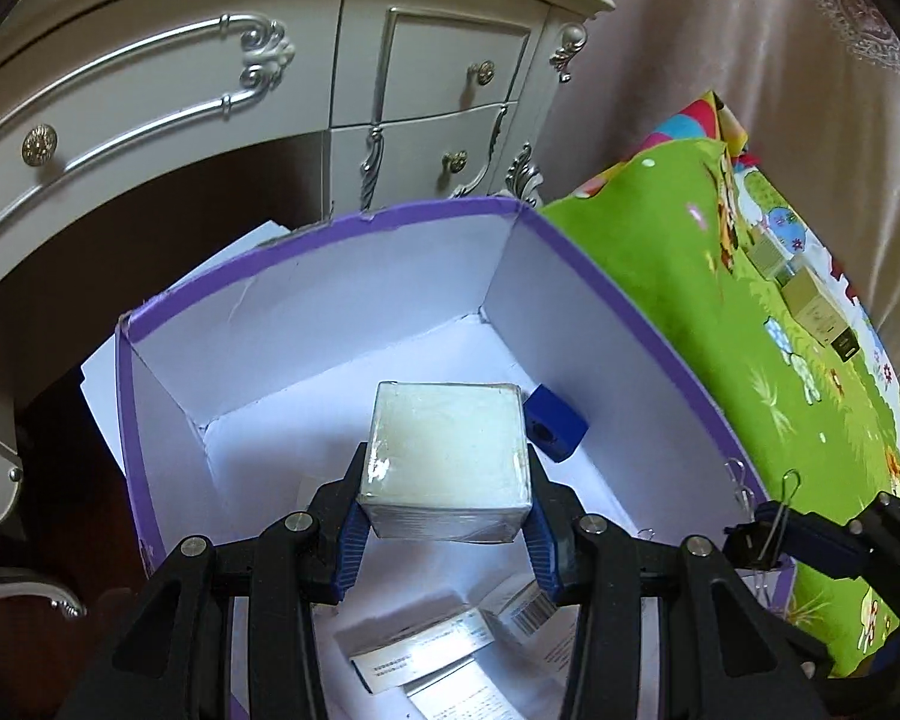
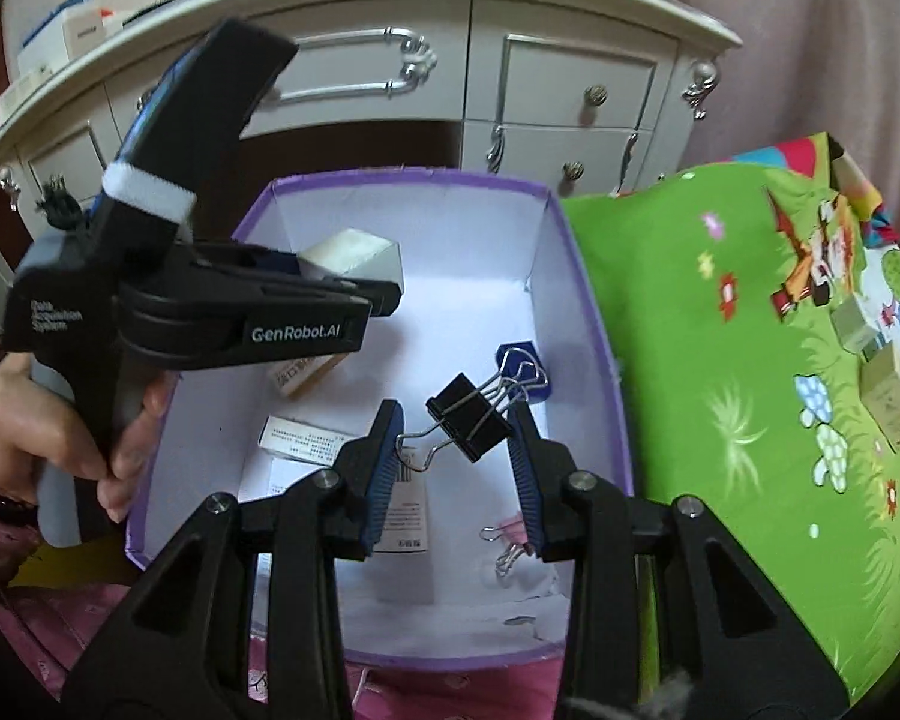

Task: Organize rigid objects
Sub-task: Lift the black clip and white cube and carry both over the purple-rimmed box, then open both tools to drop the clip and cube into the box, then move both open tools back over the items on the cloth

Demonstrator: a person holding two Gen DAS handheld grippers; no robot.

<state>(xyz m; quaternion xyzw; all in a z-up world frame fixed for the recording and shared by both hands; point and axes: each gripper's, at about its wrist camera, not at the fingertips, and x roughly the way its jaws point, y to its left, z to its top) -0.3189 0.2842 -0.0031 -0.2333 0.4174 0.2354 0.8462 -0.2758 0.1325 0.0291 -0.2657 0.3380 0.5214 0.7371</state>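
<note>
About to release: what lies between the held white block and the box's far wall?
Nothing: in the left wrist view, bare white floor runs from the white block to the far wall of the purple box; a blue sharpener sits off to its right.

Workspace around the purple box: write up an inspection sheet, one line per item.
Surface: green play mat beside the box.
Job's things: purple box, open; white block and black binder clip held over it; blue block, small cartons and loose clips inside.
Clutter: small boxes on the mat.
Grippers: left gripper shut on the white block; right gripper shut on the binder clip.
Cables: nothing seen.
Surroundings: white dresser, pink curtain.
</note>
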